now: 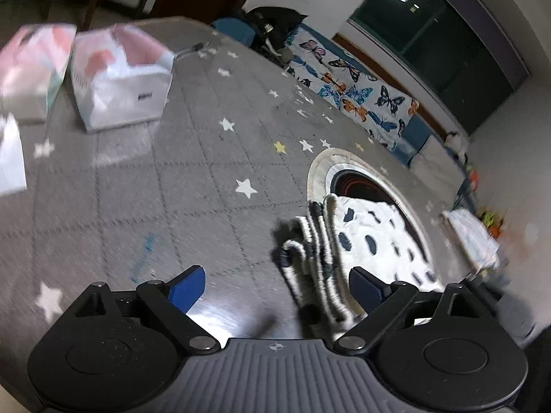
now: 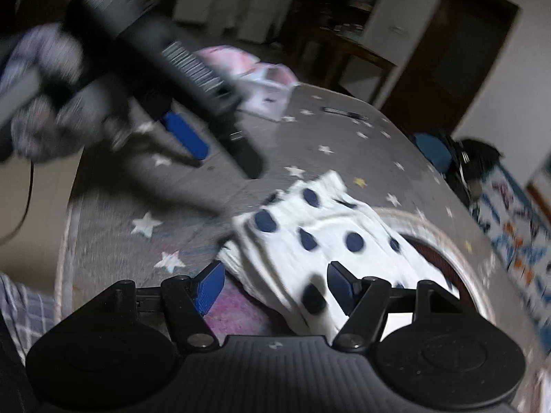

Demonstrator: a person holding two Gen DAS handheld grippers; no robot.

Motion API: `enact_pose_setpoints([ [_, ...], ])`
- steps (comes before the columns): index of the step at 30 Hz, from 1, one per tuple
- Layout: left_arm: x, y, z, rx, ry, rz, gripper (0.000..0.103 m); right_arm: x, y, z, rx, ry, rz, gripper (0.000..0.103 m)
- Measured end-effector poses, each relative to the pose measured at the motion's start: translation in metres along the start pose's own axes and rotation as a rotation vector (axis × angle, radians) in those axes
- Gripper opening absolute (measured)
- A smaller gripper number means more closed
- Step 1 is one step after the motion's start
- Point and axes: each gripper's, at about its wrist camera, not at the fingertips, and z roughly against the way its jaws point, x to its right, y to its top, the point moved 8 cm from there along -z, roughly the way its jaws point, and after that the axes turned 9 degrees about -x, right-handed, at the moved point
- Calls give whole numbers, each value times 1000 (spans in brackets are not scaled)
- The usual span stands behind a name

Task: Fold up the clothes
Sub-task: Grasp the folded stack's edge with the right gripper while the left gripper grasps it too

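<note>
A white garment with dark blue dots lies bunched on the grey star-patterned mat. It also shows in the left wrist view, folded into pleats at its left edge, lying partly over a round patterned patch. My left gripper is open above the mat, its right finger beside the garment's pleated edge. My right gripper is open, low over the garment's near edge. The left gripper appears blurred in the right wrist view, above and left of the garment.
Pink and white boxes stand at the mat's far left. A butterfly-print cloth lies along the far edge below a dark window. A folded pale item sits at the right. Wooden furniture stands behind.
</note>
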Motion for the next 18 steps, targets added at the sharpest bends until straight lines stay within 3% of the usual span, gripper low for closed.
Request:
enact_pose_setpoints([
  [5,5,0,-7,-28,-74,87,93,-21,10,-15,-33,-62,150,67],
  [8,9,-1,-13,-43,-107,125,93,-30,14,-21,-43,-95,222,61],
  [11,11,-3,-18,-59,-145,176,93,-34,17,-23,-30,-97,236,49],
  [13,11,-5,-22,-70,-178,224,93,-35,21,-21,-16,-82,218,35],
  [18,11,-9,-28,-72,-237,323,93,-27,28,-9,34,-63,135,23],
])
